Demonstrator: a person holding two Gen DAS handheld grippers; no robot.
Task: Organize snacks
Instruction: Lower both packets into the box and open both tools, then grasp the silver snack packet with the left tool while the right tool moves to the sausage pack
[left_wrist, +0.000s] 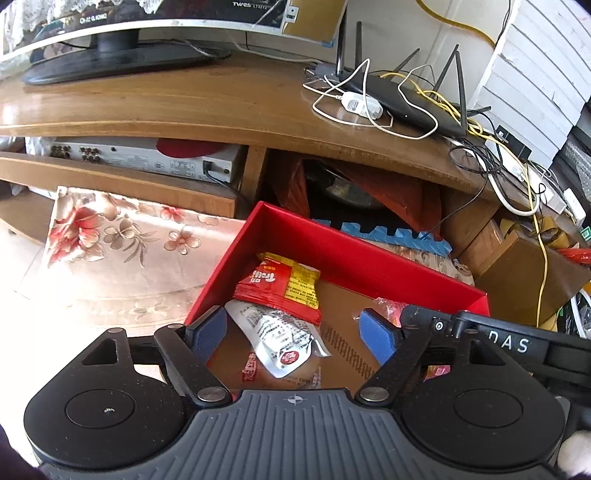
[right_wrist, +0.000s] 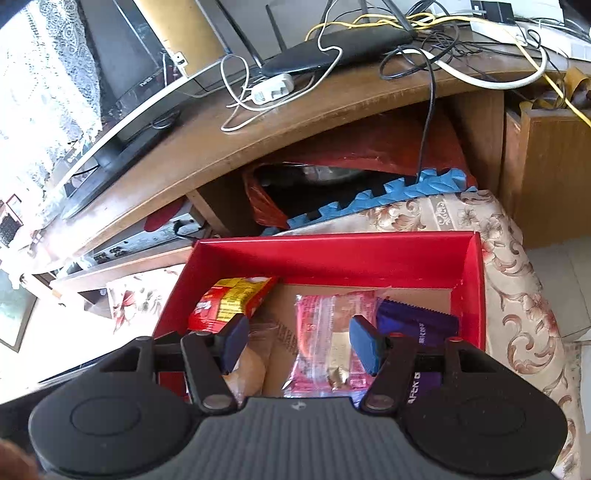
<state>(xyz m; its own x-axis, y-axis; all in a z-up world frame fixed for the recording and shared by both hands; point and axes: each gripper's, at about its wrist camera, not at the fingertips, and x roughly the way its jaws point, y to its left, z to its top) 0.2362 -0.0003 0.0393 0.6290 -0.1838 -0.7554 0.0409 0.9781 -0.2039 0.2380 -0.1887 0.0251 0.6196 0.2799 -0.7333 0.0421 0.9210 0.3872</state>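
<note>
Your 2 grippers hang over a red box (left_wrist: 354, 258) of snacks set on a floral cloth (left_wrist: 122, 236) before a wooden TV stand (left_wrist: 207, 99).

Your left gripper (left_wrist: 295, 334) is spread wide and grasps nothing. Between its fingers lies a silver-white packet (left_wrist: 277, 332) on top of a pale bun-like pack with red print (left_wrist: 295, 373). Just beyond the fingertips, a red and yellow packet (left_wrist: 284, 286) leans into the box's far left corner.

Your right gripper (right_wrist: 301, 343) is likewise released and empty. Between its fingers lies a pink, partly clear packet (right_wrist: 332, 339), touching the inner face of the right finger. A purple packet (right_wrist: 417, 325) sits outside that finger, against the box's right wall.

Only the right wrist view shows the pink packet in full, and only it shows the purple one. The left wrist view catches just a red-pink scrap (left_wrist: 388, 306) beyond its right finger, too little to identify. There the other gripper's black body (left_wrist: 517, 343) cuts across the box's right end.

Only the left wrist view shows the silver-white packet plainly. In the right view the left finger and the gripper body cover that area, leaving a pale rounded pack (right_wrist: 251, 365) partly seen.

The print on every wrapper is too small to read. A router (left_wrist: 406, 103) and tangled cables (left_wrist: 491, 147) lie on the stand well beyond both grippers.
</note>
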